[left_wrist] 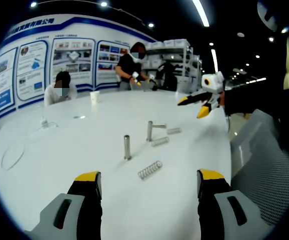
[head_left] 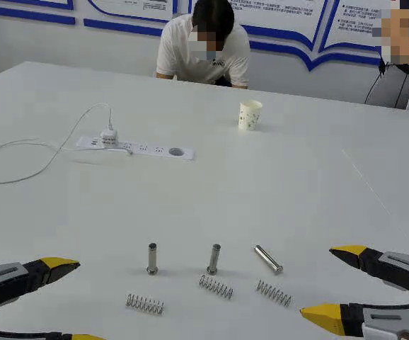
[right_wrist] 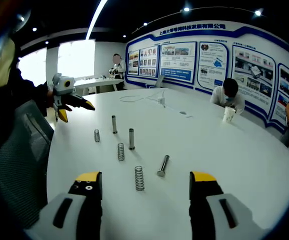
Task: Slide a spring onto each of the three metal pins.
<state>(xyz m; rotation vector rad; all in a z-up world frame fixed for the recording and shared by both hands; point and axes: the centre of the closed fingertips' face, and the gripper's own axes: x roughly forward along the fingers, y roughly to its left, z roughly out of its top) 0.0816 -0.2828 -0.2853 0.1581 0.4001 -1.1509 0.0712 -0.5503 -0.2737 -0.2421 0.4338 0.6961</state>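
Springs (head_left: 216, 286) lie flat on the surface (head_left: 261, 184), 1 just before each of 3 pins (head_left: 214, 258). Left tool (head_left: 77, 301) and right tool (head_left: 318, 280) both gape empty, the right one nearest the right spring (head_left: 274, 293)

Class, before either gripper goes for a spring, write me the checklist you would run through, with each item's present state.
1. Left gripper and right gripper open and empty: ok.
2. Left spring, middle spring and right spring lying free on the table: ok.
3. Left pin and middle pin standing upright: ok.
4. Right pin upright: not ok, it lies on its side.
5. All three pins bare, ready for a spring: ok.
6. Paper cup and power strip well away from the pins: ok.
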